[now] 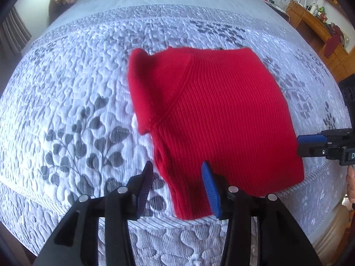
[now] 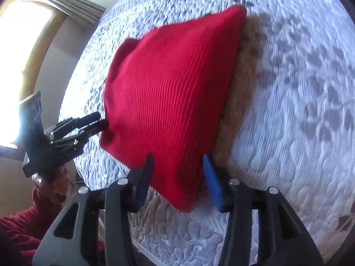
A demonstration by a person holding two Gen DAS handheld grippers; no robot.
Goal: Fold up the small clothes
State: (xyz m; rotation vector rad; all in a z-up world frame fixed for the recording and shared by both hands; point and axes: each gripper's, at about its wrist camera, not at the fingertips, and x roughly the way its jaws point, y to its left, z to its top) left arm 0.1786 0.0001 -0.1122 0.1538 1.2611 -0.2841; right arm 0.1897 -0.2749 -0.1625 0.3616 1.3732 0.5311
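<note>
Red knit garment (image 1: pixel 221 115) lies folded on bed (image 1: pixel 77 88); left gripper (image 1: pixel 177 188) and right gripper (image 2: pixel 177 181), jaws spread, straddle its near corners, nothing pinched

Left wrist view looks steeply down past its own fingers, close over the red sweater (image 1: pixel 217 115) on the quilted bed (image 1: pixel 77 88) — right wrist view does likewise from the opposite side. Both share the sweater — and each glimpses the other gripper.
</note>
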